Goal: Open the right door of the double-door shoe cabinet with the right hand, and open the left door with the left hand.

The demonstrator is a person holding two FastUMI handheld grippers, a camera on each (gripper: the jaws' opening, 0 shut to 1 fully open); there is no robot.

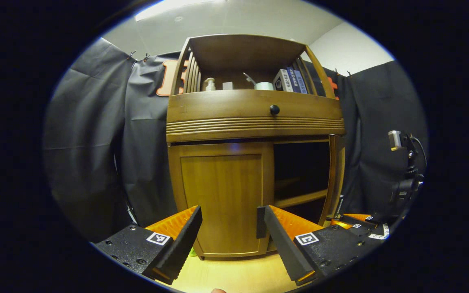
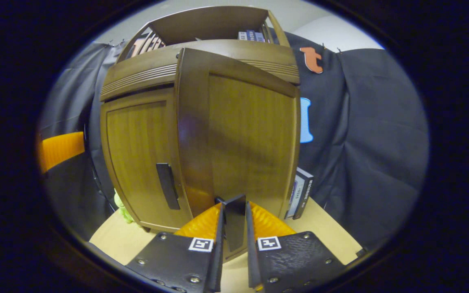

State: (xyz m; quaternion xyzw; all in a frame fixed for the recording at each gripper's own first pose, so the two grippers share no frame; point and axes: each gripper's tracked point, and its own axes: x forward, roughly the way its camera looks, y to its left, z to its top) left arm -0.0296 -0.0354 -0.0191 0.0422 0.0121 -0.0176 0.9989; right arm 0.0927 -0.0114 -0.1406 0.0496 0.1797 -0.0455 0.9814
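Claw (image 2: 234, 228) prob. pinching right-door handle (image 2: 234, 221).

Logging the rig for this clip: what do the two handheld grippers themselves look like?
The left gripper has two wedge-shaped fingers with ribbed faces, each mounted on a black textured plate that is studded with screws and carries a square black-and-white marker. The right gripper is built the same way, with a marker on each plate.

We see bright ceiling light (image 1: 169, 6) overhead, soft glare on cabinet (image 1: 234, 148) wood. Open compartment (image 1: 299, 171) lies in deep shadow. Fisheye bends edges strongly; focus mostly sharp, rims slightly soft.
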